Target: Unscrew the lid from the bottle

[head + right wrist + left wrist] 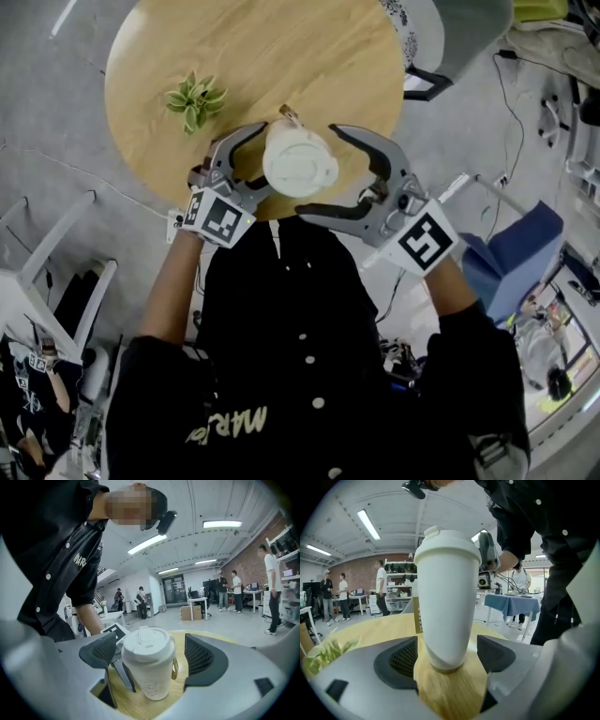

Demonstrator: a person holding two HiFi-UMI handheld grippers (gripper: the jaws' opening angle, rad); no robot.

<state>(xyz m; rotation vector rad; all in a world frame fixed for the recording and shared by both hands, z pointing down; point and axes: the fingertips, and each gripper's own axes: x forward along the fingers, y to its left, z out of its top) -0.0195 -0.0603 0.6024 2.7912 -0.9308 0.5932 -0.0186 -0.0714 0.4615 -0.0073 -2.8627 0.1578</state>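
Note:
A white tapered bottle (300, 161) with a white lid (147, 644) stands upright near the front edge of the round wooden table (253, 56). A thin brown strip runs down its side. My left gripper (265, 157) reaches in from the left, and the bottle's (447, 597) lower part stands between its open jaws with a gap on each side. My right gripper (319, 171) comes from the right with its jaws spread wide. In the right gripper view the bottle (149, 677) sits between the dark pads (201, 656) without touching them.
A small green plant (195, 101) stands on the table left of the bottle. A chair (450, 37) is at the table's far right and a blue-covered object (520, 248) is on the floor to the right. People (382, 585) stand in the background.

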